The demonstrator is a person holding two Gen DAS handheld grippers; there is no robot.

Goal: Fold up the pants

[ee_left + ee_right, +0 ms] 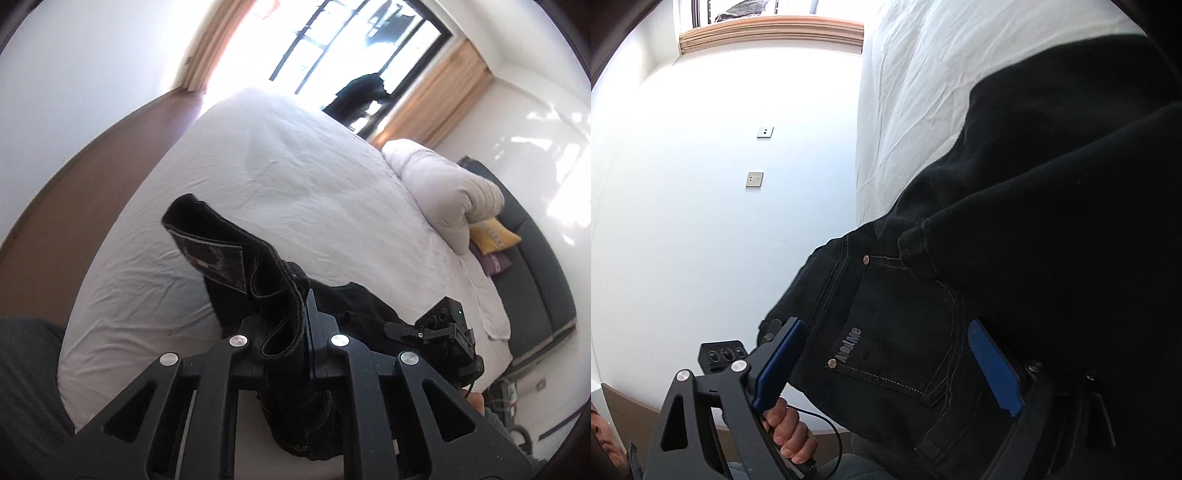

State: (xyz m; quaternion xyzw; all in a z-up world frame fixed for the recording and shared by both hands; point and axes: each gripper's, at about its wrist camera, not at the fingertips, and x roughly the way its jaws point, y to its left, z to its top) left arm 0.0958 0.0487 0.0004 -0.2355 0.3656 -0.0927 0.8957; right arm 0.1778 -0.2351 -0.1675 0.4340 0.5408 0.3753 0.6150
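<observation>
The black jeans [236,258] are bunched in the left wrist view, with the waistband and its label lifted above the white bed sheet [295,177]. My left gripper [291,314] is shut on a fold of that waistband, and the cloth hides one finger. In the right wrist view the jeans [1052,184] fill the right side. Their back pocket [897,332] lies between the blue pads [993,369] of my right gripper [886,325]. That gripper is open wide, and neither pad presses on the cloth. The right gripper's body [447,328] shows beyond the jeans.
A rolled white duvet [443,192] lies at the bed's head, with a yellow cushion [491,236] and a dark headboard [535,288] beside it. Brown floor [92,166] runs along the bed's left edge. A white wall with sockets [754,180] and a hand [790,432] are left of the jeans.
</observation>
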